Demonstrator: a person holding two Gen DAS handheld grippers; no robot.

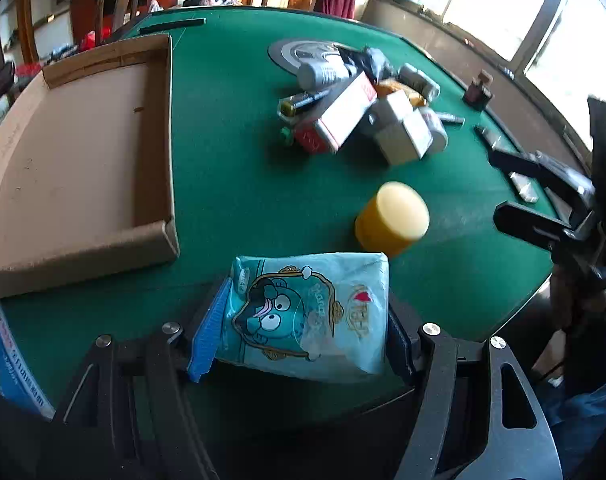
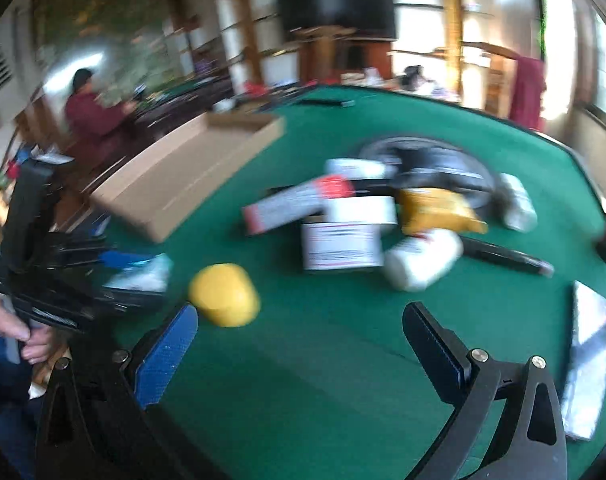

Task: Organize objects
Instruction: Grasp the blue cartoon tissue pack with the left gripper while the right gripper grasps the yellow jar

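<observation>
Tissue pack (image 1: 307, 316) between left tongs (image 1: 303, 340)

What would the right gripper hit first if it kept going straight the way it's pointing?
Most likely bare green felt: the right gripper is open, empty and angled down at the table. The yellow jar lies just left of that line; depth is unclear.

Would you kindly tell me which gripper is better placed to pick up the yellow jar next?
The right gripper: it is open, empty, with the yellow jar just ahead. The left gripper already holds a blue packet.
</observation>
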